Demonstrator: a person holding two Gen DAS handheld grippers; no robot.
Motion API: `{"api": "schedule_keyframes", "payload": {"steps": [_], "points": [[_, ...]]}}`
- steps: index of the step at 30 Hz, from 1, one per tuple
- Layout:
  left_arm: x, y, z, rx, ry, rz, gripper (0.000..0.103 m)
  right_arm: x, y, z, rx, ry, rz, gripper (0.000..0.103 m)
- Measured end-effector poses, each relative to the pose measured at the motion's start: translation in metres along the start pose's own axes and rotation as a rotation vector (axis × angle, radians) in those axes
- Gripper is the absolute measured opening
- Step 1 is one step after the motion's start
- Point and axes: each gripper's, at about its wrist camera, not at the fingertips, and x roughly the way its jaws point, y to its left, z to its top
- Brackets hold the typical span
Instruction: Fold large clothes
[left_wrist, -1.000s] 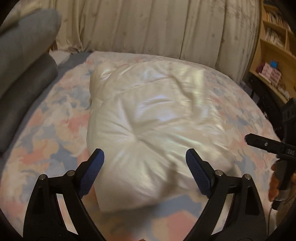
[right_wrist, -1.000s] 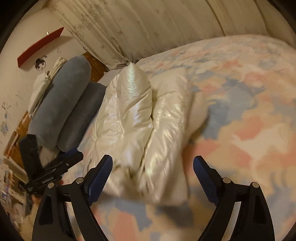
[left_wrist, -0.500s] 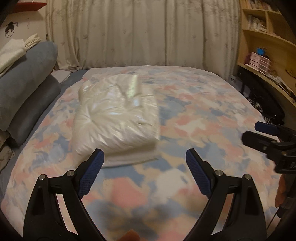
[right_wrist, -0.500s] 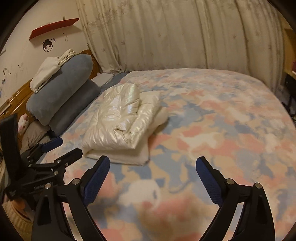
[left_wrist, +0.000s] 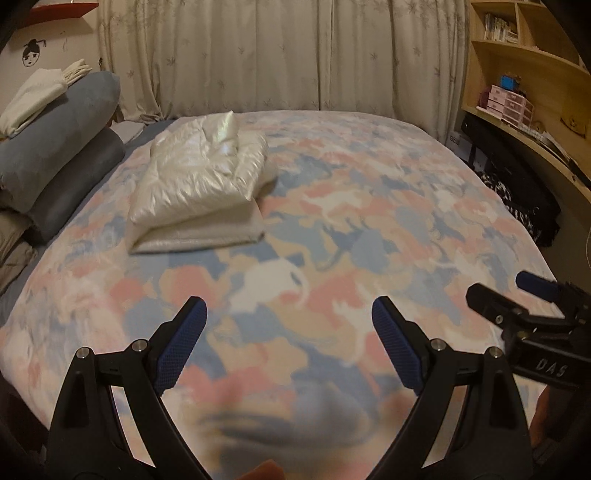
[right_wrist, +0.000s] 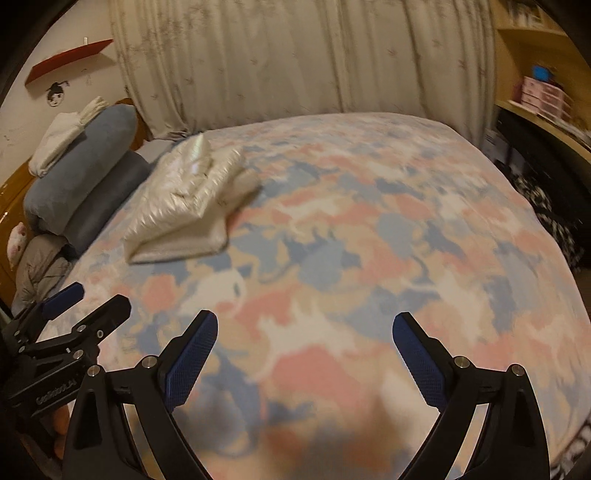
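Both grippers have pulled back from the garment: the left gripper (left_wrist: 288, 343) and the right gripper (right_wrist: 304, 360) now hang over the near part of the bed (left_wrist: 369, 229), jaws spread wide, nothing between them. Farther, at the left, the white puffy jacket (left_wrist: 201, 184) lies folded in a compact stack beside the grey pillows (left_wrist: 62, 155). The folding seems finished.

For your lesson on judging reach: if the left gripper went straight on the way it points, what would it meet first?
Probably the patterned bedspread; the open left gripper points down at bare cover, with the folded white jacket off to its left.
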Motion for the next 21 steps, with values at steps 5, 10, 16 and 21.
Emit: {"api": "schedule_keyframes", "payload": {"steps": [5, 10, 16, 21], "points": [[-0.018, -0.019, -0.022, -0.01, 0.034, -0.002, 0.091, -0.016, -0.018, -0.042, 0.064, 0.027, -0.001, 0.097], [-0.041, -0.03, -0.026, -0.012, 0.02, -0.005, 0.091, -0.049, -0.025, -0.065, 0.062, 0.007, -0.003, 0.098], [-0.069, -0.036, -0.021, -0.012, -0.018, -0.008, 0.091, -0.088, -0.025, -0.063, 0.078, -0.039, -0.02, 0.099], [-0.085, -0.039, -0.017, -0.012, -0.027, -0.013, 0.091, -0.113, -0.026, -0.06, 0.075, -0.081, -0.034, 0.099]]}}
